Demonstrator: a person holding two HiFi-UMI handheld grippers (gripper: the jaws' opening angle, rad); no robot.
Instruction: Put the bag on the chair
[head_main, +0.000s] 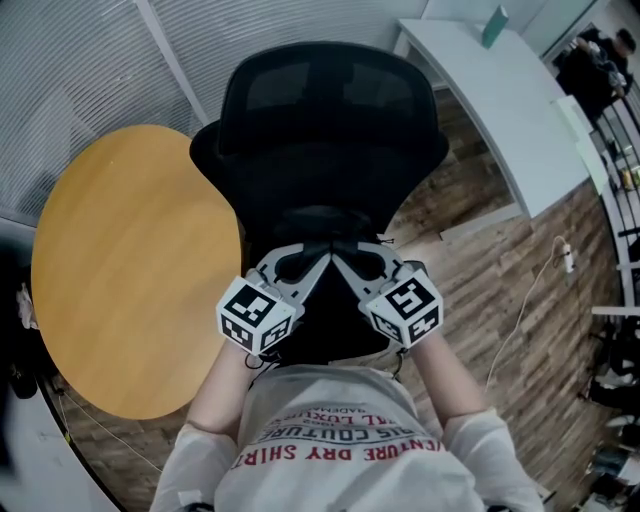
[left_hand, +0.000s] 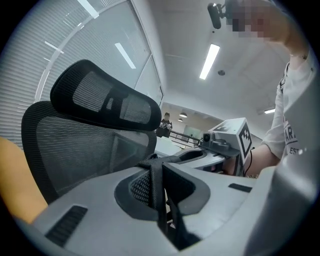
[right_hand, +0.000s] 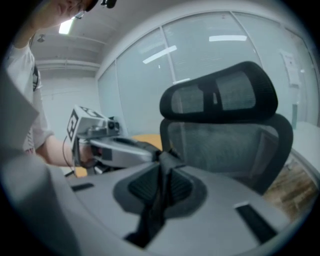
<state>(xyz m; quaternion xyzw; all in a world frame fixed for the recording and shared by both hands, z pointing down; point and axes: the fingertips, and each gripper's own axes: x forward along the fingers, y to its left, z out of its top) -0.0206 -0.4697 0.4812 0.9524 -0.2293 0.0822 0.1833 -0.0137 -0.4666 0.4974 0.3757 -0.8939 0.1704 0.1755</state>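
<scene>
A black bag (head_main: 322, 335) hangs in front of me over the seat of a black mesh office chair (head_main: 330, 130); it is hard to tell apart from the dark seat. My left gripper (head_main: 316, 256) and right gripper (head_main: 342, 256) meet tip to tip above it. In the left gripper view a black strap (left_hand: 156, 192) is pinched between the left gripper's (left_hand: 159, 187) jaws, with the chair's backrest (left_hand: 75, 145) just behind. The right gripper (right_hand: 161, 192) likewise clamps a black strap (right_hand: 159, 200), facing the chair's back (right_hand: 225, 145).
A round wooden table (head_main: 130, 270) stands left of the chair. A white desk (head_main: 510, 100) sits at the back right, and a cable (head_main: 540, 290) lies on the wood floor. Behind the chair is a glass wall with blinds (head_main: 80, 70).
</scene>
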